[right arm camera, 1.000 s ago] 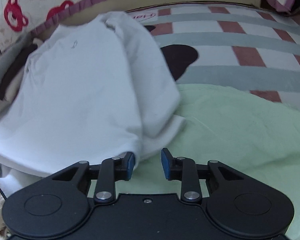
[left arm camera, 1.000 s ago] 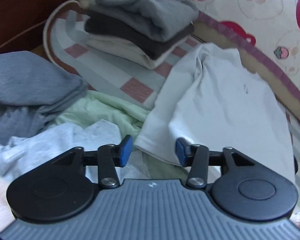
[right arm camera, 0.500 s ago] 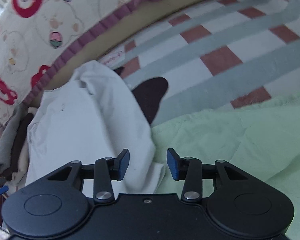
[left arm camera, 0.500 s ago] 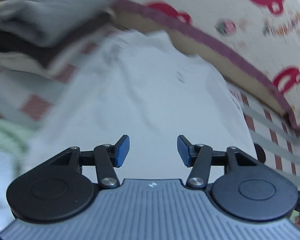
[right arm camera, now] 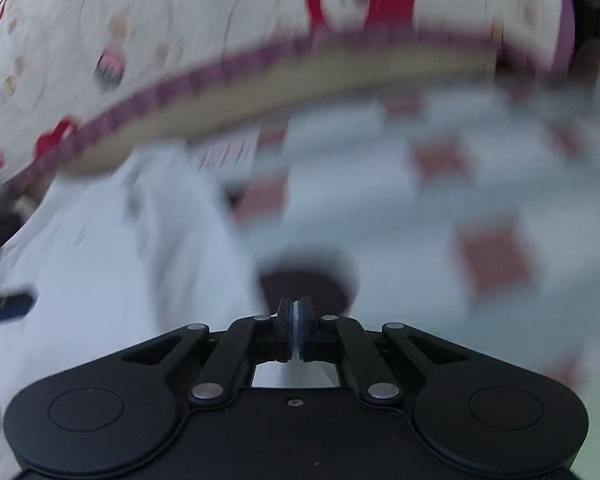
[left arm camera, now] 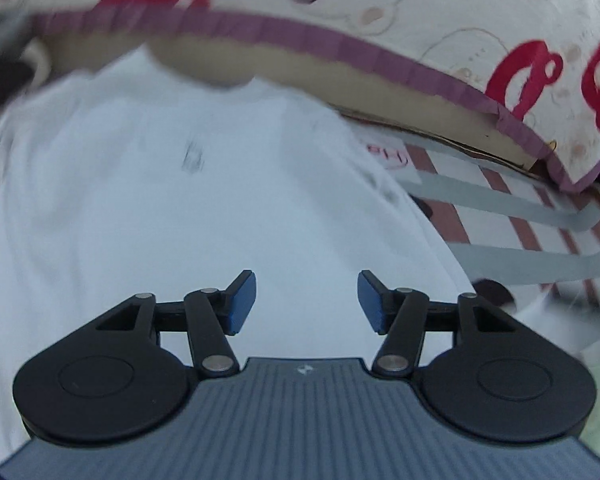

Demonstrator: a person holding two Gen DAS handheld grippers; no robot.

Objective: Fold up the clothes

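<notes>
Your left gripper (left arm camera: 306,300) hovers with jaws wide apart, holding nothing, over the white cotton shirt (left arm camera: 172,208) spread on the striped mat (left arm camera: 519,216). Your right gripper (right arm camera: 296,312) is clamped on the shirt's thin edge.

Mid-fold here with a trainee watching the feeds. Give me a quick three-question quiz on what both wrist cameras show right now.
1. True or false: the left gripper is open above the white shirt.
2. What does the right gripper seem to pinch? A) the green cloth B) a thin white edge of fabric C) nothing at all
3. Fill in: the checked mat runs up to a printed cushion with a ____ trim.

Key: 1 true; 2 B; 3 purple.
</notes>
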